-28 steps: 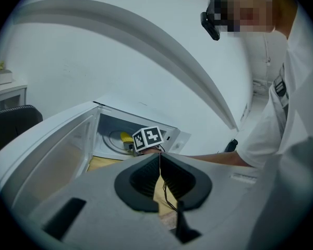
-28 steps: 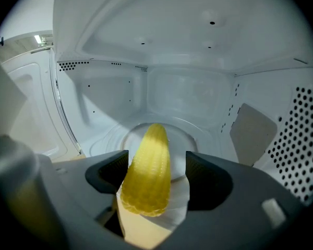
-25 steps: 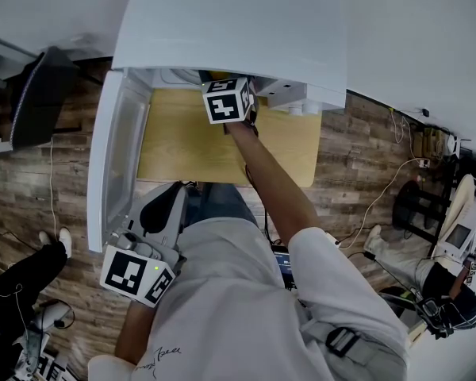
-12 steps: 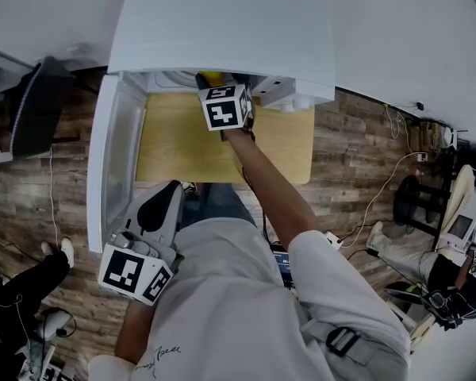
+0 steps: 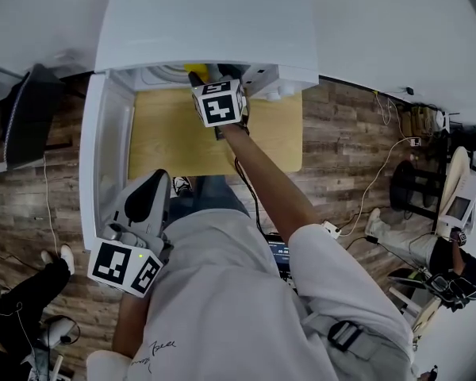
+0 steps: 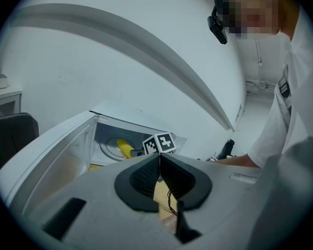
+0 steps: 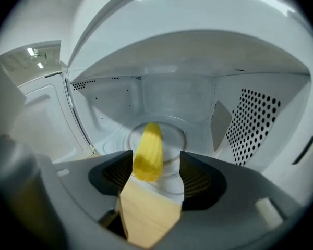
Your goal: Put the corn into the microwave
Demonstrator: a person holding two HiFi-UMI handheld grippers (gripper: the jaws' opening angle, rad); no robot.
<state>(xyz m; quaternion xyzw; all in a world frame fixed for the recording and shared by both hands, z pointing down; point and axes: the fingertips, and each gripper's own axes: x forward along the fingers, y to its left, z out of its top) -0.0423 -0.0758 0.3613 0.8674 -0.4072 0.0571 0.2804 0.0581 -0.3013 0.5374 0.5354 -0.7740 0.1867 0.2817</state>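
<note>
The yellow corn (image 7: 147, 150) lies on the glass turntable (image 7: 167, 133) inside the white microwave (image 5: 206, 22). My right gripper (image 7: 156, 163) is at the oven's mouth with the cob's near end just between its tips. Its jaws are closing, and a gap still shows between the corn and the right-hand pad. From above, the corn (image 5: 194, 68) peeks out under the microwave's top, just beyond the right gripper (image 5: 209, 78). My left gripper (image 5: 147, 201) hangs low beside the open door (image 5: 103, 157), its pads together and empty; from there the corn (image 6: 125, 148) shows inside the oven.
The microwave stands on a small wooden table (image 5: 174, 141), its door swung out to the left. A perforated wall (image 7: 250, 124) lines the oven's right side. Cables (image 5: 373, 197) cross the plank floor. One person sits at the right (image 5: 444, 252), and another's legs (image 5: 24, 308) show at the lower left.
My right gripper has drawn back a little from the oven's mouth, and the corn now shows beyond its tips. The left gripper has hardly moved.
</note>
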